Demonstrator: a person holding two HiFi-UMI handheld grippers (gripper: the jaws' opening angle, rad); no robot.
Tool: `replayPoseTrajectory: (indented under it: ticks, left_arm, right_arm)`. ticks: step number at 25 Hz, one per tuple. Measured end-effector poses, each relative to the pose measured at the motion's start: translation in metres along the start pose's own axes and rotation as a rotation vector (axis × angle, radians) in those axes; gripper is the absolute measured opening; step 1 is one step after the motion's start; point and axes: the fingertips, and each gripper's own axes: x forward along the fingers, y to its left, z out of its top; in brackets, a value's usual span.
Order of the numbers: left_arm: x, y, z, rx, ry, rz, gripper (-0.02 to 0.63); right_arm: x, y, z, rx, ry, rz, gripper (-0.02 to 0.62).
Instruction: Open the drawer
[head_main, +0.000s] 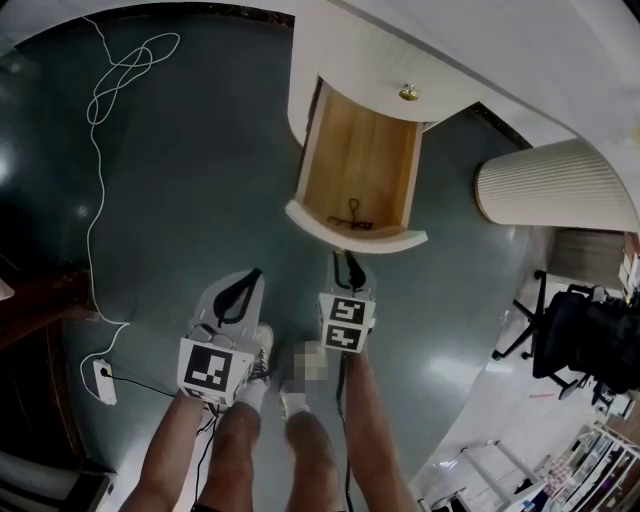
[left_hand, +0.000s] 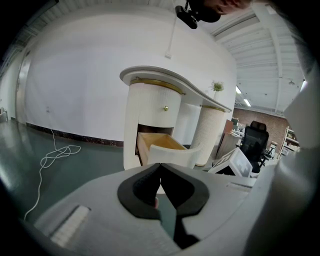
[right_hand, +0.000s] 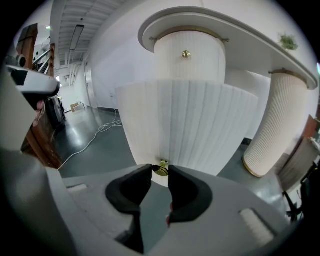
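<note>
At the tips of the right gripper (right_hand: 160, 168): and it's a pinch! Both dark pads sit on the small brass knob (right_hand: 161, 171), one on each side of it.
Just past those tips: the drawer front (right_hand: 190, 125), white and ribbed, curving across the whole right gripper view, with the knob low at its middle.
Beyond the front: the drawer (head_main: 362, 150) stands pulled out of the white cabinet (head_main: 330, 50), with its bare wooden floor showing from above.
Inside, near the front: one small dark thing (head_main: 353, 214); I can't tell what it is.
Above the drawer: a second knob (head_main: 408, 93) on the rounded cabinet face, under the overhanging top.
Left gripper (left_hand: 160, 164): jaws pressed together, tips meeting, nothing between them.
Its place: to the left of the right gripper, level with it but a little further back, well apart from the drawer and pointing toward it.
Right of the right gripper: a ribbed white column (head_main: 555, 185) stands on the dark floor (head_main: 200, 180), and further off is a black office chair (head_main: 575, 340).
Left of the left gripper: a white cable (head_main: 110, 80) loops across the floor down to a power strip (head_main: 103, 381).
</note>
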Motion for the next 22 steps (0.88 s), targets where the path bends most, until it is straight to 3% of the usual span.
replayPoseTrajectory:
  ticks: [10, 14, 22]
  left_arm:
    - [-0.001, -0.001, 0.0, -0.01, -0.01, 0.012, 0.011]
    - [-0.002, -0.004, 0.001, -0.001, -0.003, 0.011, 0.011]
    - [-0.003, -0.013, 0.011, 0.003, -0.007, 0.001, 0.011]
  right_arm:
    - [0.0, -0.001, 0.001, 0.027, -0.013, 0.008, 0.114]
    - [-0.005, -0.006, -0.002, 0.091, -0.029, 0.008, 0.211]
    - [-0.02, -0.004, 0.003, 0.08, -0.035, 0.027, 0.225]
